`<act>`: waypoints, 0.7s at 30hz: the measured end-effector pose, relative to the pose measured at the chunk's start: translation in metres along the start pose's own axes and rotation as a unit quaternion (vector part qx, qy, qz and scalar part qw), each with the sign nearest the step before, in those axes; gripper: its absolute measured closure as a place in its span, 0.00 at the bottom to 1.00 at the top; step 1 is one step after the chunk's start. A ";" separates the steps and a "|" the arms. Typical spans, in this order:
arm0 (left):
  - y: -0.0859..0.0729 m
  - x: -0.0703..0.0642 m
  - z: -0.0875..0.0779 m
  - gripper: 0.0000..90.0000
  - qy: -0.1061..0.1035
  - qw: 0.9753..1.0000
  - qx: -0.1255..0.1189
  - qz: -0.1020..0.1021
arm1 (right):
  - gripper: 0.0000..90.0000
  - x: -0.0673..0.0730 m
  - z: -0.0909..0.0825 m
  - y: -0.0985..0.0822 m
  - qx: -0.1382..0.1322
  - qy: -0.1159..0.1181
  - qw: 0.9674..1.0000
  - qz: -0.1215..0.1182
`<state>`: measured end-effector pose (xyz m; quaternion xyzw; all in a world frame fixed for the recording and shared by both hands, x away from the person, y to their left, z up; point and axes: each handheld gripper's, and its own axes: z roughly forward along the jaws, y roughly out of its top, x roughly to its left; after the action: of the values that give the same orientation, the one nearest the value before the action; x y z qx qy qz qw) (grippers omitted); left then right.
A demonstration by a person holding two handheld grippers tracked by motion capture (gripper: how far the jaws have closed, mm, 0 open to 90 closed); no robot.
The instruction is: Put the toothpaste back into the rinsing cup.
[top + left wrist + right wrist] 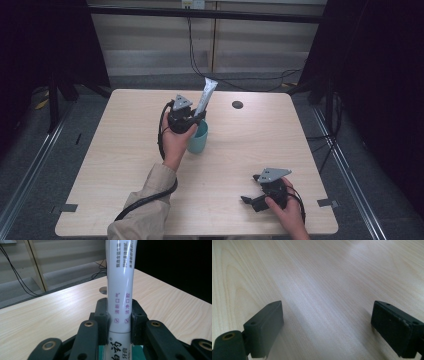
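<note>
A white toothpaste tube (207,95) with printed lettering stands upright, tilted slightly right, its lower end inside a teal cup (199,139) near the table's middle. My left gripper (196,118) is shut on the tube just above the cup's rim. In the left gripper view the tube (121,285) rises between the two black pads (103,315), and a sliver of the teal cup (102,352) shows below. My right gripper (252,189) rests low over the table's front right, open, with bare wood between its fingers (265,327).
The light wooden table (125,150) has a round dark cable hole (237,104) at the back right. Black cables trail across the floor behind the table. Dark curtains flank both sides. Metal rails run along the floor left and right.
</note>
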<state>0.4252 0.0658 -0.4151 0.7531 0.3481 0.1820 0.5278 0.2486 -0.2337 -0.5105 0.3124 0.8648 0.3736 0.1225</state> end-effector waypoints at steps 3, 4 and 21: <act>-0.002 0.000 0.001 0.81 0.002 1.000 0.001 -0.002 | 0.12 0.000 0.000 0.000 0.000 0.000 1.000 0.000; -0.003 0.000 0.002 0.81 0.001 1.000 0.003 0.002 | 0.12 0.000 0.000 0.000 0.000 0.000 1.000 0.000; -0.014 0.001 0.002 0.81 0.005 1.000 0.011 -0.004 | 0.12 0.000 0.000 0.000 0.000 0.001 1.000 -0.001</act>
<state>0.4222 0.0680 -0.4284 0.7565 0.3557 0.1801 0.5183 0.2484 -0.2335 -0.5105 0.3114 0.8651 0.3739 0.1216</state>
